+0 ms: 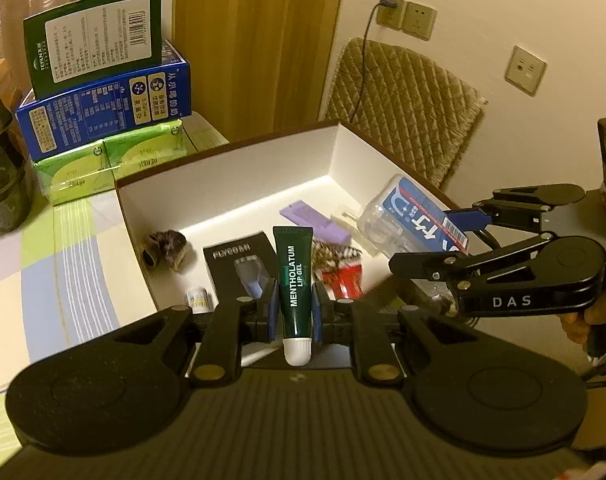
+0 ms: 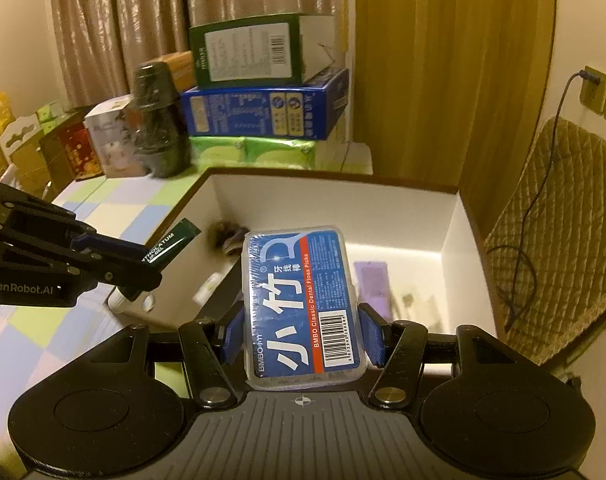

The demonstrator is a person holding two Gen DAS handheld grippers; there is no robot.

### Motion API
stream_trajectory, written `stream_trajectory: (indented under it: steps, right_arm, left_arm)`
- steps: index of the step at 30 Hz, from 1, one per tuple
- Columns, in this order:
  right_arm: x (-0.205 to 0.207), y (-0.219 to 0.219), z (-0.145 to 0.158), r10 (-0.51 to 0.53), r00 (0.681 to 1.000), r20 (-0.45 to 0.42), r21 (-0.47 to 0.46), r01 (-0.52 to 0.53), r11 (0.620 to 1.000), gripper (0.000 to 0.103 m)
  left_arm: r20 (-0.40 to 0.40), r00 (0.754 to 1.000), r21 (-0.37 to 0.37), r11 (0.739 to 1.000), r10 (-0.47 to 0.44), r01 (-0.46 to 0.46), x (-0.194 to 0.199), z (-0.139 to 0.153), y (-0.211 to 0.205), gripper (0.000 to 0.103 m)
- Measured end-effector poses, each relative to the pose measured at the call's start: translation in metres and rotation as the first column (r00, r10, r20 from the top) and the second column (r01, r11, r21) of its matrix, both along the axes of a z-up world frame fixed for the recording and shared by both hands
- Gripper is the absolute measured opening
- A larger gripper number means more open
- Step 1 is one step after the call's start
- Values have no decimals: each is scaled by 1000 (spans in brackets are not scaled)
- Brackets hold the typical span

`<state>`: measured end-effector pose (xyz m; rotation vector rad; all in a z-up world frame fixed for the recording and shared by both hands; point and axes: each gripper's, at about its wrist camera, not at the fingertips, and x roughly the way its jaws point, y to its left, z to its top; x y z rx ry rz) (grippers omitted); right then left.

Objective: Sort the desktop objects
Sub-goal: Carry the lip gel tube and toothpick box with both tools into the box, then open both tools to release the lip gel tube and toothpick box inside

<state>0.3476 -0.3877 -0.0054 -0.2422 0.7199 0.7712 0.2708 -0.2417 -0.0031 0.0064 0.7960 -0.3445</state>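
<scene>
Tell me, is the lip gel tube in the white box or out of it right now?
Out. The lip gel tube is clamped between the left gripper pads, held above the white box, white cap toward the camera.

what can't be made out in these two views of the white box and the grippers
- Small white bottle: left wrist view, half hidden behind the left gripper; label too small to read.
- Red and striped packet: left wrist view, partly covered by the green lip gel tube.
- Box floor items: right wrist view, blurred and largely hidden by the blue floss pick case in the right gripper.
</scene>
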Motion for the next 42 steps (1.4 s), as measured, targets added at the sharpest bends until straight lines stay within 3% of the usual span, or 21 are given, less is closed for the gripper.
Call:
stream_trajectory:
  steps: [12, 23, 42]
  right_arm:
    - [73, 24, -29, -9, 998, -61, -66, 6, 998, 56]
    - [122, 40, -61, -29, 993, -117, -139, 12, 990, 56]
    - [143, 37, -77, -17, 987, -160, -160, -9, 987, 56]
  left_arm:
    - [-80, 994, 5, 998, 70, -69, 72, -22, -3, 13]
    - [-201, 969, 24, 990, 143, -141, 135, -58, -6, 13]
    - [-253, 947, 56, 980, 197, -188, 153, -80, -3, 14]
